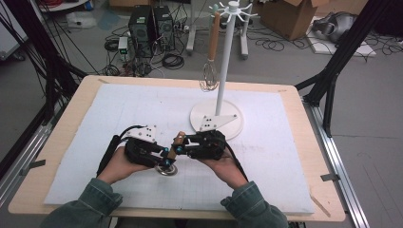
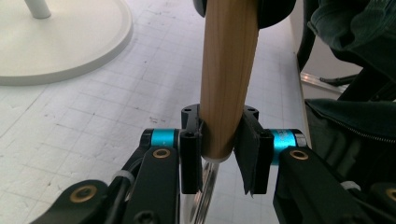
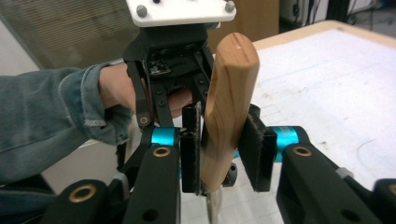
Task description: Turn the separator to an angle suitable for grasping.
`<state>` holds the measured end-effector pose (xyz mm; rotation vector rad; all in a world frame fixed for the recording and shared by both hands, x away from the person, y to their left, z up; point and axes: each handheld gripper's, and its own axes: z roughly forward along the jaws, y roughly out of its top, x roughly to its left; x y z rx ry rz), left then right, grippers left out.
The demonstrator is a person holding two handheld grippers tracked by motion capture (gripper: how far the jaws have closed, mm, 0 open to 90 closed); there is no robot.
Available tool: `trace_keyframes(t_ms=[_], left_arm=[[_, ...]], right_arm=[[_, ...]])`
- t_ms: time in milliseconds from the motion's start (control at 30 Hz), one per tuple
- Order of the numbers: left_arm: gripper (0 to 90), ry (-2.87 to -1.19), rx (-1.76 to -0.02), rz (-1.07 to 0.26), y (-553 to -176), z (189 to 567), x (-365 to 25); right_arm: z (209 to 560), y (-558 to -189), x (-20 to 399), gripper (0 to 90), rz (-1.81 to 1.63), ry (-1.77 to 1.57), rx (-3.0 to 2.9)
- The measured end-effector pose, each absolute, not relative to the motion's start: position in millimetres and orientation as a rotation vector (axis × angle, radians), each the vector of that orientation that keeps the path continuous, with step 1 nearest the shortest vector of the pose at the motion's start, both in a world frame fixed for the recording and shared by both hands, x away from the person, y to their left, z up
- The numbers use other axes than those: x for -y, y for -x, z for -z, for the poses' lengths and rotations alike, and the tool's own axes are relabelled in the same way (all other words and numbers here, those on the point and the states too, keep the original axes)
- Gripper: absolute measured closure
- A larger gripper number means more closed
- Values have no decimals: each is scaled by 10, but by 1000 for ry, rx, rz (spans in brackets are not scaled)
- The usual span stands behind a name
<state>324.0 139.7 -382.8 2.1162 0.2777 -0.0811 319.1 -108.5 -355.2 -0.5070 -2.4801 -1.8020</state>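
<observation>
Left gripper (image 1: 163, 154) and right gripper (image 1: 181, 144) both have their jaws around the wooden handle (image 1: 177, 144) of one utensil, near the middle of the table's near part.

In the left gripper view the pads (image 2: 191, 154) sit against the lower end of the handle; in the right gripper view one pad touches it and the other stands a little apart. The utensil's metal end (image 1: 167, 169) rests on the white gridded mat (image 1: 95, 133), which covers the light wooden table (image 1: 57, 137). Further, a white stand (image 1: 222, 85) with a round base carries a hanging whisk (image 1: 209, 76). Behind the table the grey floor (image 1: 285, 61) holds computer towers (image 1: 152, 26), many cables and cardboard boxes (image 1: 290, 16).
</observation>
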Motion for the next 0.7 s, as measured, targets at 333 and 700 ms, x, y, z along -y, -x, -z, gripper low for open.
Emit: trace_keyframes(t_ms=[333, 700], left_arm=[[723, -2048, -298, 69, -3242, 3779, -1409], [714, -2040, -304, 45, -3224, 3778, -1381]], right_arm=[[3653, -3142, 1026, 638, 1851, 533, 2491], [3700, -3160, 1024, 721, 1857, 547, 2443]])
